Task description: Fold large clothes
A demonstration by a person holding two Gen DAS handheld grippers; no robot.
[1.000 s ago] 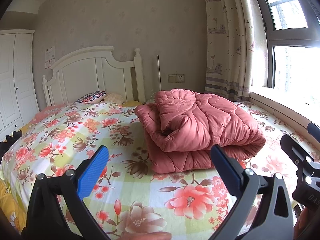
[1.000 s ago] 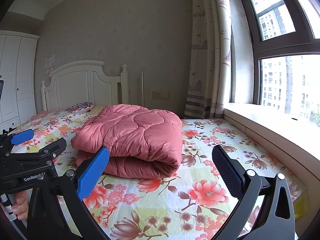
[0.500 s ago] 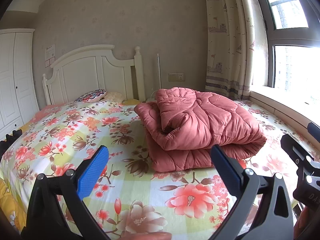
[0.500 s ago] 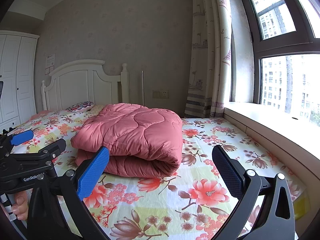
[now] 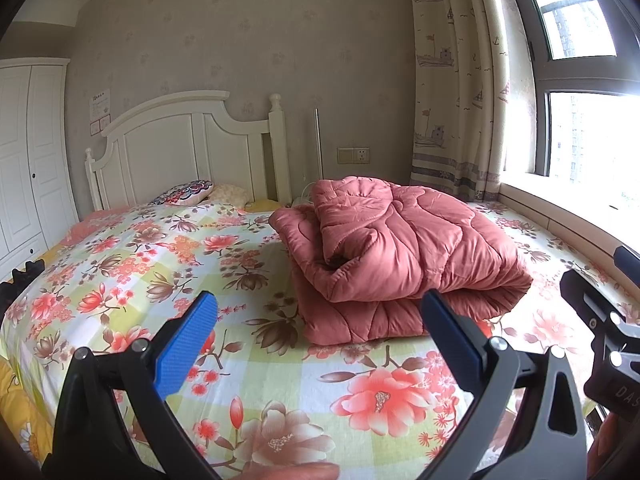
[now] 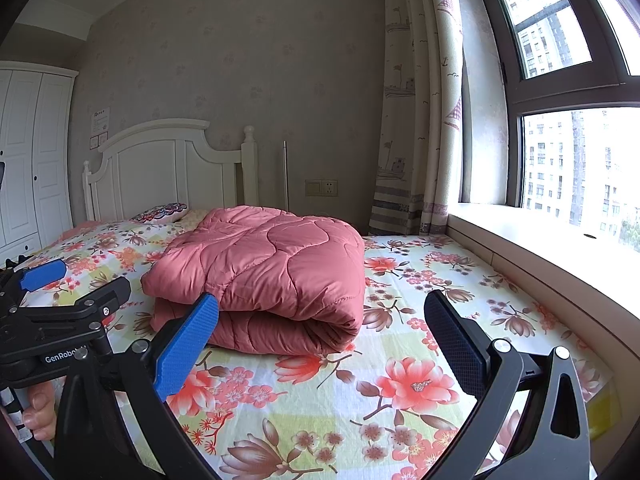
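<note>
Sitting mid-frame on the floral bed (image 5: pixel 120 280), the pink quilt (image 5: pixel 400 256) is already looking folded into a thick bundle, w/ its top layer bunching loose at the left edge. Left gripper (image 5: pixel 320 336) & right gripper (image 6: pixel 320 336) are both hovering wide open at bottom of frame, holding nothing. Risk: puffy layers are probably springing apart, since nothing's pinning that loose edge.
</note>
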